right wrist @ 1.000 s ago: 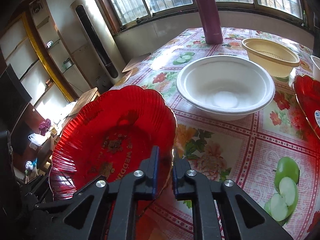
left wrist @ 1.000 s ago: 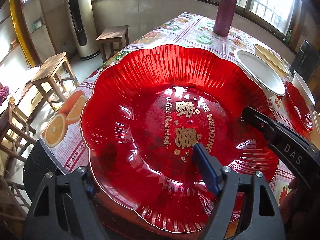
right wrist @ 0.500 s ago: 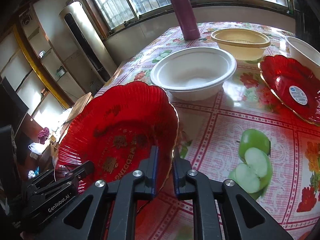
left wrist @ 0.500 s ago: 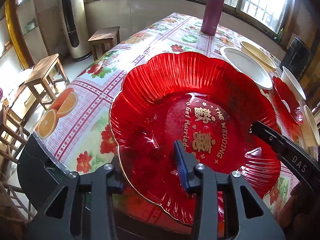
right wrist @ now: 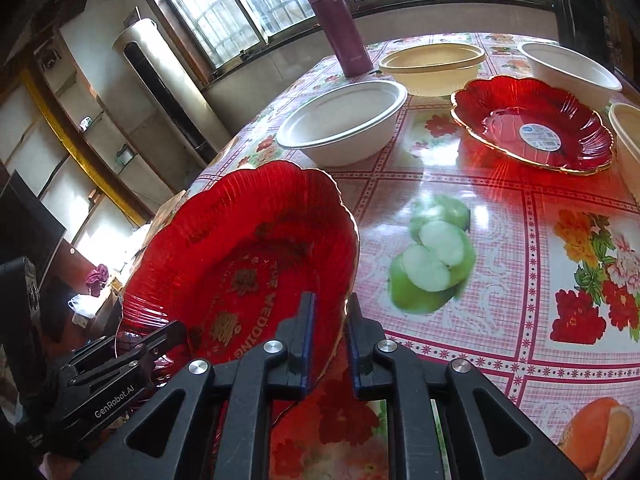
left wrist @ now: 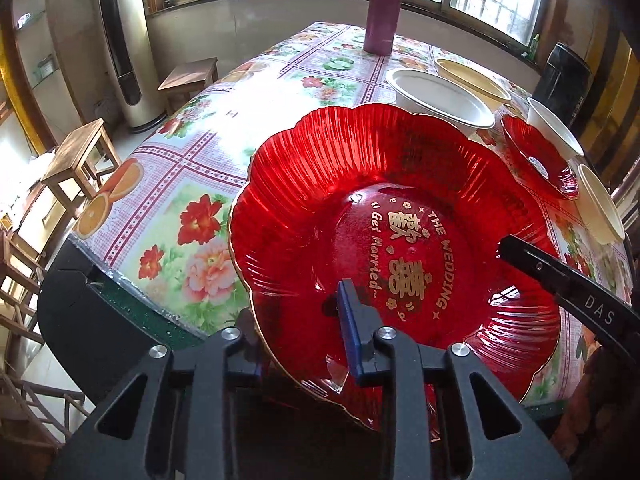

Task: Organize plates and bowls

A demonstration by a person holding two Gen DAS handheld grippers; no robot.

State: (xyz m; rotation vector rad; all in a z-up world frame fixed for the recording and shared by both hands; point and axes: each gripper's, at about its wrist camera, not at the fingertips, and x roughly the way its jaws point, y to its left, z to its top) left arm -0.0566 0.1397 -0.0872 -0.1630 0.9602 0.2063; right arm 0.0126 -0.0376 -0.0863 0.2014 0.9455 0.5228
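Observation:
A large red scalloped plate (left wrist: 400, 208) with gold lettering is held tilted over the table's near-left corner. My left gripper (left wrist: 298, 316) has the plate's near rim between its jaws, which are closing; the blue pad lies on the plate's top and the other finger is under the rim. My right gripper (right wrist: 330, 320) is shut on the plate's (right wrist: 248, 248) right rim, and one of its fingers (left wrist: 540, 268) shows in the left wrist view. A smaller red plate (right wrist: 536, 124) lies on the table ahead, and a white bowl (right wrist: 344, 120) stands beyond the held plate.
A cream bowl (right wrist: 432, 64), a second white bowl (right wrist: 568, 68) and another bowl (right wrist: 628, 140) at the right edge surround the smaller plate. A maroon flask (right wrist: 340, 24) stands at the back. The floral tablecloth (right wrist: 500, 248) lies between. Wooden stools (left wrist: 76, 156) stand on the floor at left.
The left jaws have narrowed onto the plate's near rim. Both grippers and the plate have shifted right along the table, bringing the smaller red plate and bowls into view.

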